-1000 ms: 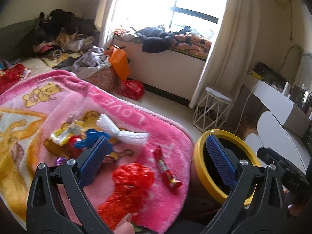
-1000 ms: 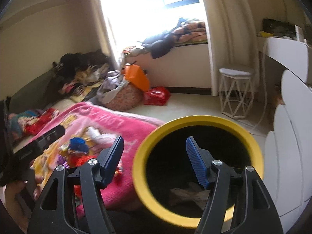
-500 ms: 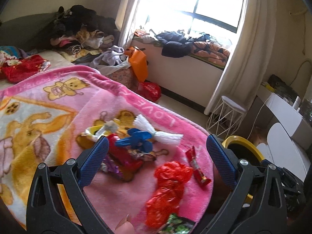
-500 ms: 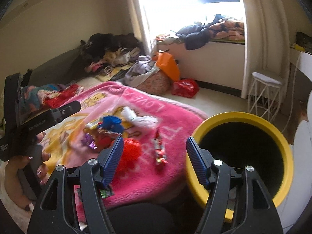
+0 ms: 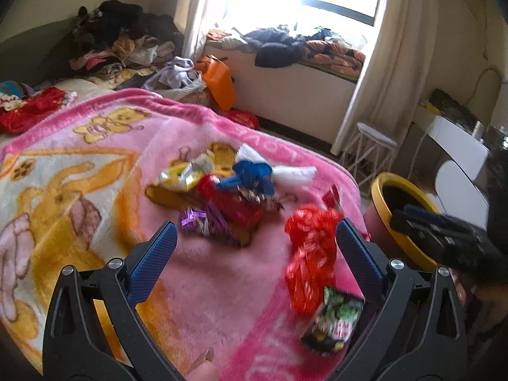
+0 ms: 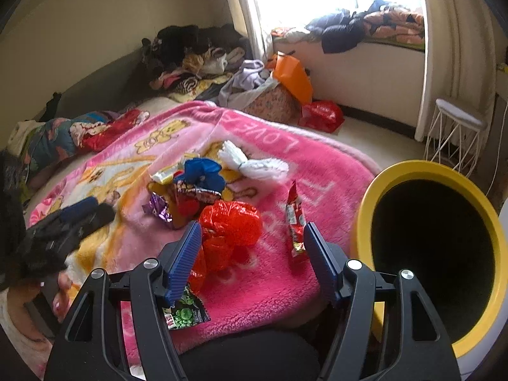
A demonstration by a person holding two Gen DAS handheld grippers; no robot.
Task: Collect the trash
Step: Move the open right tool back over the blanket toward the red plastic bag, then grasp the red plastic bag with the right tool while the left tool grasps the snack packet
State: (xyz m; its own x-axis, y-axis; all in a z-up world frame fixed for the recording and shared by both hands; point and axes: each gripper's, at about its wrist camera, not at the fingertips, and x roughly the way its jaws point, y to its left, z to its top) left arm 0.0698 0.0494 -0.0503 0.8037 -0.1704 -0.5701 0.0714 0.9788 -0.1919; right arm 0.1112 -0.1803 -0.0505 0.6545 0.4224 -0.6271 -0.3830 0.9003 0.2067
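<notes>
Trash lies on a pink blanket (image 5: 95,165) (image 6: 317,158): a crumpled red plastic bag (image 5: 309,254) (image 6: 230,225), a red snack stick wrapper (image 6: 293,219), a green-and-black packet (image 5: 333,324) (image 6: 184,312), purple foil (image 5: 197,222), a blue wad (image 6: 203,171) and white tissue (image 6: 254,163). Beside the bed stands a yellow-rimmed black bin (image 6: 435,247) (image 5: 400,219). My left gripper (image 5: 257,247) is open above the blanket, nothing between its fingers. My right gripper (image 6: 252,254) is open too, hovering over the red bag and the stick wrapper.
Piled clothes (image 6: 190,54) and a red cloth (image 5: 35,111) lie at the bed's far end. An orange bag (image 6: 292,76), a red bag (image 6: 322,114) and a white wire stool (image 6: 454,133) stand on the floor below the cluttered window ledge (image 5: 304,50).
Both grippers swung left from the bin toward the blanket and sank a little. The trash pile now fills both views, and the bin has slid to the right edge.
</notes>
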